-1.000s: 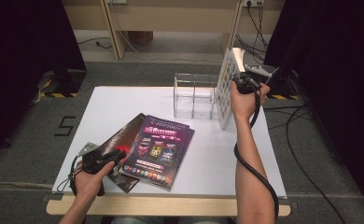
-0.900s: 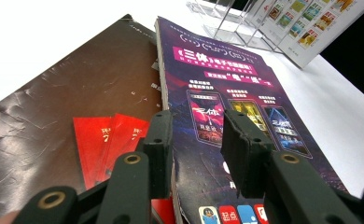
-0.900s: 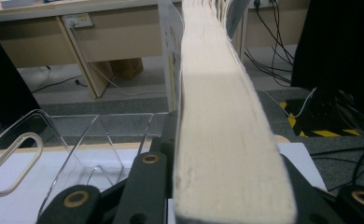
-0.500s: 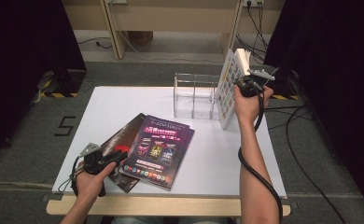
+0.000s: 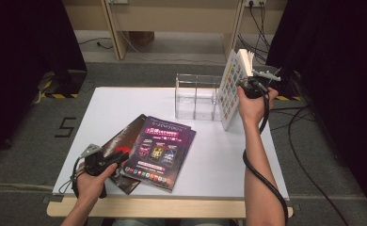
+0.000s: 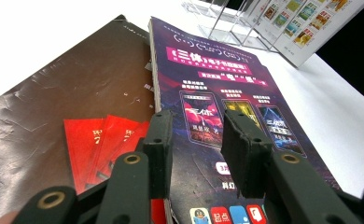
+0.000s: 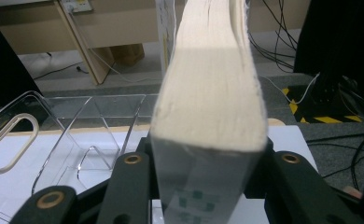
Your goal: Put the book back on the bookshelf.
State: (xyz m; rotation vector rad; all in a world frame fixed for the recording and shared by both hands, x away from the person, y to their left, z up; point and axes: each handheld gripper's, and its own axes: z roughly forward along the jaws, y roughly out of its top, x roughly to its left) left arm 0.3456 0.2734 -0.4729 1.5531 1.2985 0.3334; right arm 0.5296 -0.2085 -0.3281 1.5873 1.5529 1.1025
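A thick book [image 5: 231, 89] with a white cover of small coloured pictures stands on edge, leaning on the right end of a clear acrylic holder [image 5: 195, 96]. My right gripper [image 5: 247, 85] is at its upper right edge. Its jaws have just been opening. In the right gripper view the book's page edge [image 7: 213, 84] stands between them and hides the pads of that gripper [image 7: 208, 154]. My left gripper [image 5: 118, 157] hovers open over a purple magazine [image 5: 158, 150], with nothing between the jaws [image 6: 196, 116]. The purple magazine [image 6: 217, 88] overlaps a dark brown one [image 6: 68, 102].
The white table [image 5: 219, 160] has bare room right of the magazines and in front of the holder [image 7: 77, 126]. The dark magazine [image 5: 125, 139] lies near the front left edge. Cables trail on the floor at the right, and wooden furniture legs stand behind the table.
The right hand has shifted only slightly beside the book, which keeps leaning on the holder. The left hand and the magazines have not moved.
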